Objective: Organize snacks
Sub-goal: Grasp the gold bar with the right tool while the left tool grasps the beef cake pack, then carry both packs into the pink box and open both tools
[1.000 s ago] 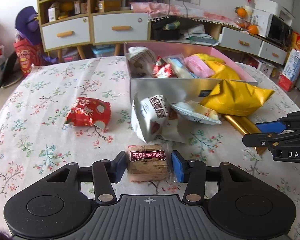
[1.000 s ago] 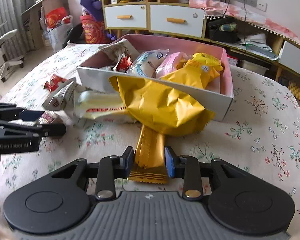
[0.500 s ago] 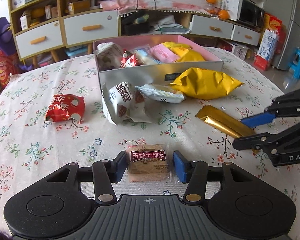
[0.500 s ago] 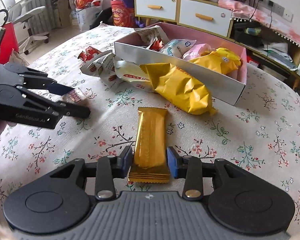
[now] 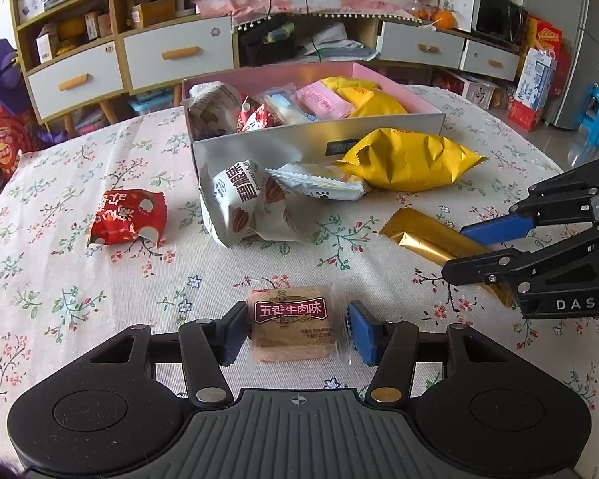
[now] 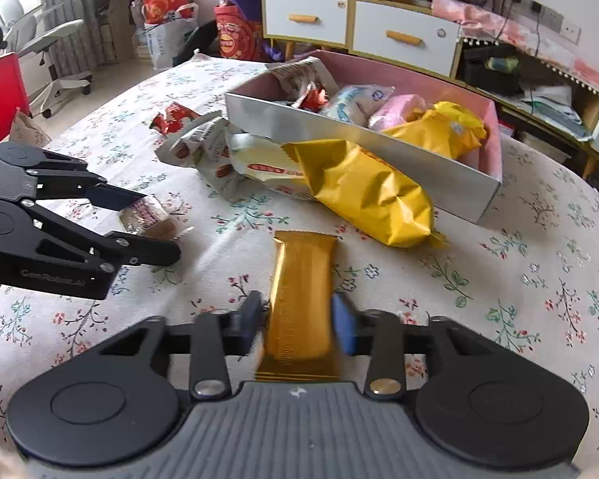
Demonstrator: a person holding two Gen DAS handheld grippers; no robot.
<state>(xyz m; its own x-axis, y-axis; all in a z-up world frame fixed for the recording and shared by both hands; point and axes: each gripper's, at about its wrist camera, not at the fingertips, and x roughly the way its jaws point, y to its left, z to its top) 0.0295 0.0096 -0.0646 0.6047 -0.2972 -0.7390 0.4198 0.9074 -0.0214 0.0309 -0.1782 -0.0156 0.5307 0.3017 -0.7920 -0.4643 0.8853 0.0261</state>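
The gold bar (image 6: 301,299) lies low centre on the counter (image 6: 499,279), long axis pointing up-frame; right gripper (image 6: 297,321) fingers are closing around it. Left gripper (image 5: 295,329) fingers stand spread beside the square biscuit pack (image 5: 291,327).

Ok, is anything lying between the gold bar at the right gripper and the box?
Yes. The yellow bag lies straight ahead of the gold bar, against the near wall of the box. The right gripper, its jaws closing on the bar, would likely have to carry it over the bag.
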